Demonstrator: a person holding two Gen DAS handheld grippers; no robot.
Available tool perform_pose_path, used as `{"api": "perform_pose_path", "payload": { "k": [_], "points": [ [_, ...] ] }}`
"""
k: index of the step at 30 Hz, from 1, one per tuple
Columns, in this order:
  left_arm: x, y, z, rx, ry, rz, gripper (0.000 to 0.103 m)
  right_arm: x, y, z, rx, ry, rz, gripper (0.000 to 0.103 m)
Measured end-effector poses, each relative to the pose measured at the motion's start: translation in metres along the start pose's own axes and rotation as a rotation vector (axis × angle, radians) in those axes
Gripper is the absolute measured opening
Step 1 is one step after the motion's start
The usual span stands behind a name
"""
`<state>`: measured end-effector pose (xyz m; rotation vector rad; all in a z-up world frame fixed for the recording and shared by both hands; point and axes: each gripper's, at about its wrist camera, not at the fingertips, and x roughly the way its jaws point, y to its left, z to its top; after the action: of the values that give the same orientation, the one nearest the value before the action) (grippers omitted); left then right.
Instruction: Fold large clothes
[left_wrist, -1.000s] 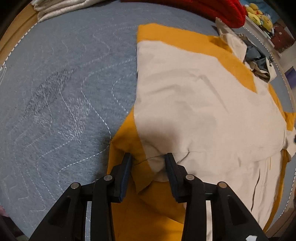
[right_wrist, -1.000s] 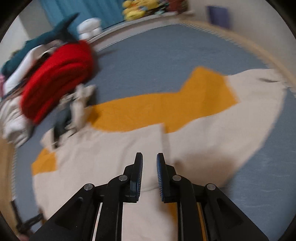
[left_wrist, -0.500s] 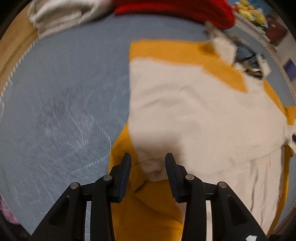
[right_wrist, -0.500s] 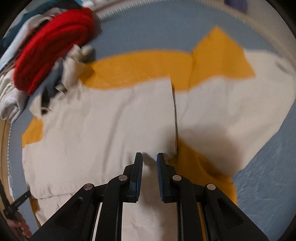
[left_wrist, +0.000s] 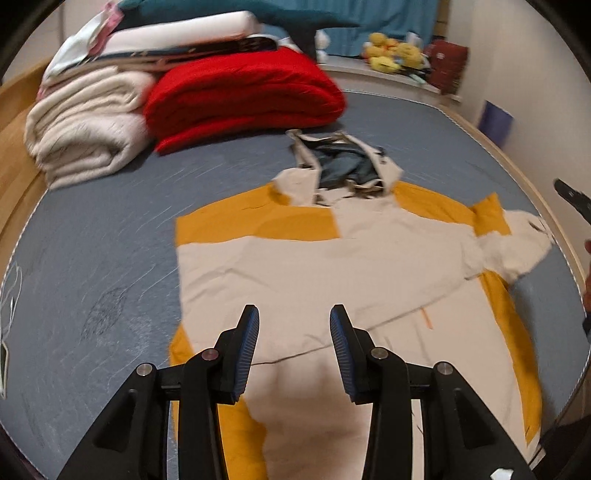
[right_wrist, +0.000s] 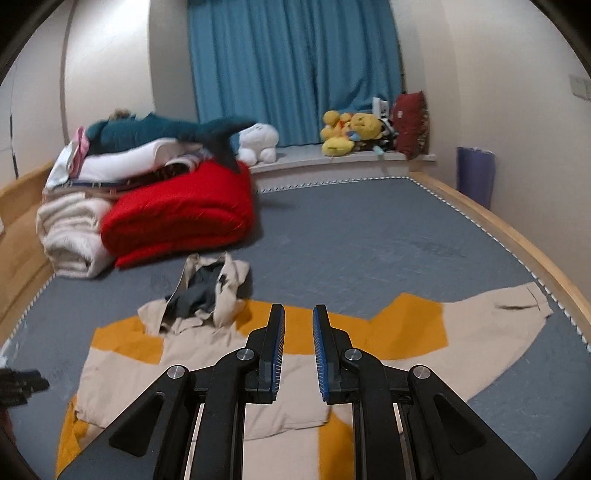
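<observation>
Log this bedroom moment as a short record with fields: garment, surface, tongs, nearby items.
garment: cream and orange jacket lying flat, one sleeve folded across the body, the other sleeve out sideways
surface: grey-blue mattress
left tongs: open, nothing between them
right tongs: narrow gap, nothing held
nearby: red folded quilt, cream blanket, both beyond the hood

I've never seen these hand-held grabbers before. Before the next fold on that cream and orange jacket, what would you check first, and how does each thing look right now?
1. Left gripper empty, jaws apart: ok.
2. Right gripper empty, narrow gap: ok.
3. Jacket lying flat on the bed: ok.
4. One sleeve folded across the body: ok.
5. Other sleeve folded in: not ok, spread out.
6. Hood tidy: not ok, rumpled.
</observation>
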<state>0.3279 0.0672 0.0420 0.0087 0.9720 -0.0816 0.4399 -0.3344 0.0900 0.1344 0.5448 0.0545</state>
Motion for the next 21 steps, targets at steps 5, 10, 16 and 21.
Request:
{"api": "perform_pose_path", "payload": {
  "k": [5, 10, 16, 21],
  "points": [
    [0.004, -0.020, -0.002, 0.025, 0.005, -0.018, 0.037, -0.010, -0.060, 0.000, 0.054, -0.026, -0.057, 0.086],
    [0.015, -0.026, -0.001, 0.009, 0.028, -0.025, 0.037, -0.010, -0.121, 0.002, 0.049, -0.001, -0.132, 0.088],
    [0.028, -0.036, -0.003, 0.035, 0.043, -0.023, 0.037, 0.028, -0.216, -0.021, 0.053, 0.072, -0.290, 0.088],
    [0.037, -0.043, -0.006, 0.053, 0.060, -0.021, 0.037, 0.066, -0.312, -0.056, 0.252, 0.225, -0.340, 0.087]
  ]
}}
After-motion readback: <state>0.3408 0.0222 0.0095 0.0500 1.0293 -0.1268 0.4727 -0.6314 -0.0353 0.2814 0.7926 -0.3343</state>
